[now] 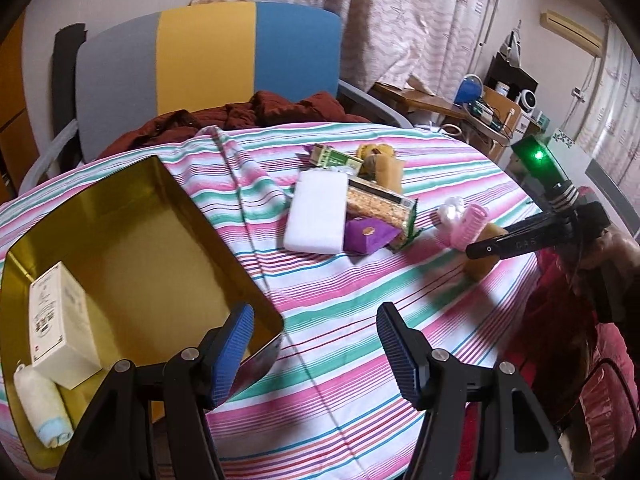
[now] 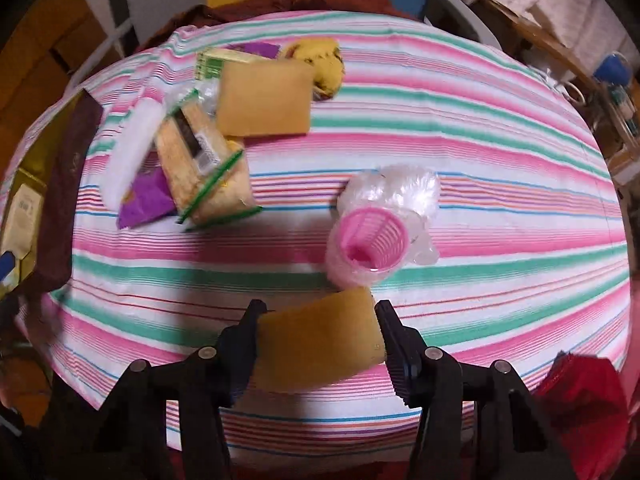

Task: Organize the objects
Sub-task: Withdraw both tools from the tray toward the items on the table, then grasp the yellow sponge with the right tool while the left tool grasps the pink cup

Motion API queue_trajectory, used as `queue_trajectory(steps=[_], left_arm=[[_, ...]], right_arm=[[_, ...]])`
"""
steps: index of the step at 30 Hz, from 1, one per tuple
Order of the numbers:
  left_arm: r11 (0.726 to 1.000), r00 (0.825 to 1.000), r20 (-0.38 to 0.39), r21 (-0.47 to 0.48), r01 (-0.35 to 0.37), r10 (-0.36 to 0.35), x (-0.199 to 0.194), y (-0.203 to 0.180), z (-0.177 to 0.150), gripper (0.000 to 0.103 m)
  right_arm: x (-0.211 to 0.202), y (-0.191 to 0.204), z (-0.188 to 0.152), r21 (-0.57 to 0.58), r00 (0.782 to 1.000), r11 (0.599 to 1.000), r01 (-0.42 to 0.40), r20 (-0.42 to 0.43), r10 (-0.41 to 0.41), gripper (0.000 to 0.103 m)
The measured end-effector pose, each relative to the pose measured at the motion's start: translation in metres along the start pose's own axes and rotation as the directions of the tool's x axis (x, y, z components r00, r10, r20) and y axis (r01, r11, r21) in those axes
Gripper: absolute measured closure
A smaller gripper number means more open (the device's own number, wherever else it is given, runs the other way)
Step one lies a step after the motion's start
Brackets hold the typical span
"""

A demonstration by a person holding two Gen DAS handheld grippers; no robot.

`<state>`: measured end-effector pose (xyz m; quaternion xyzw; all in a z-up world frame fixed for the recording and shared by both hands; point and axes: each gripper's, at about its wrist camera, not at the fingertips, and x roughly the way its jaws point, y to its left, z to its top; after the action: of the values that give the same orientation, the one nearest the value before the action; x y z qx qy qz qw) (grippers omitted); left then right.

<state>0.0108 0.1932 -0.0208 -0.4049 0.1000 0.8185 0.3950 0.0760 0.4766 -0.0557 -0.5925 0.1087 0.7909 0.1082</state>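
Table (image 2: 480, 128): striped cloth lay under everything, spreading ahead of both tongs.
Tin (image 1: 132, 216): the open gold tin sat ahead-left of the left tongs (image 1: 316, 344), its near corner just beside the left finger; a white box (image 1: 60, 320) and a rolled towel (image 1: 40, 412) lay in its near-left end, the rest bare.
Pile: well ahead of the left tongs, a white block (image 1: 316, 216), a cracker pack (image 1: 380, 204), a purple packet (image 1: 368, 234) and a tan pad (image 2: 266, 98) lay touching and partly overlapping.
Curler (image 2: 370, 240): the pink curler in clear wrap lay just ahead of the right tongs (image 2: 320, 340), near the sponge.
Sponge (image 2: 320, 340): a yellow sponge sat between the right fingers, tilted, apparently clear of the cloth.
Left tongs: spread wide, holding nothing.
Right tongs: closed on the sponge's two ends.
Risk, grip: the sponge looked soft and was held skewed; a quick swing toward the tin might let it twist out.
Risk, path: the carry to the tin would likely cross the pile and the left tongs; a low pass could knock packets over or clip the tin's rim.
Risk, curler: it looked light and round; a brush from the sponge could roll it.
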Motion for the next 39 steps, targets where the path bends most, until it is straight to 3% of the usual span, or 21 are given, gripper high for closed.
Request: queue_trajectory(steps=[2,5,10,14,23,32,39], left_arm=[[1.000,1.000,-0.005,0.008,0.018,-0.018,0.004,-0.004,0.002,0.038],[0.998,0.998,-0.027,0.013,0.053,-0.053,0.013,-0.010,0.008,0.038],[0.993,0.993,-0.056,0.049,0.110,-0.107,0.034,-0.034,0.020,0.039],[0.983,0.987,-0.059,0.102,0.156,-0.150,0.047,-0.061,0.030,0.039],[0.939,0.969,-0.077,0.239,0.247,-0.235,0.087,-0.126,0.051,0.039],[0.903,0.961,-0.077,0.328,0.278,-0.267,0.122,-0.169,0.069,0.039],[0.891,0.965,-0.087,0.372,0.262,-0.247,0.153,-0.193,0.078,0.039]], right_arm=[[-0.008,0.004,-0.008,-0.031,0.995,0.995,-0.097,0.018,0.097,0.048],[-0.014,0.001,-0.022,-0.039,0.994,0.993,-0.109,0.015,0.109,0.048],[-0.026,-0.024,-0.033,0.095,0.996,0.995,0.036,0.073,-0.043,0.048],[-0.041,-0.049,-0.039,0.272,0.980,0.957,0.096,0.145,-0.140,0.048],[-0.058,-0.074,-0.053,0.478,0.951,0.878,-0.007,0.275,-0.142,0.048],[-0.055,-0.083,-0.052,0.516,0.939,0.852,-0.085,0.327,-0.105,0.048],[-0.051,-0.087,-0.052,0.518,0.938,0.847,-0.120,0.338,-0.073,0.048]])
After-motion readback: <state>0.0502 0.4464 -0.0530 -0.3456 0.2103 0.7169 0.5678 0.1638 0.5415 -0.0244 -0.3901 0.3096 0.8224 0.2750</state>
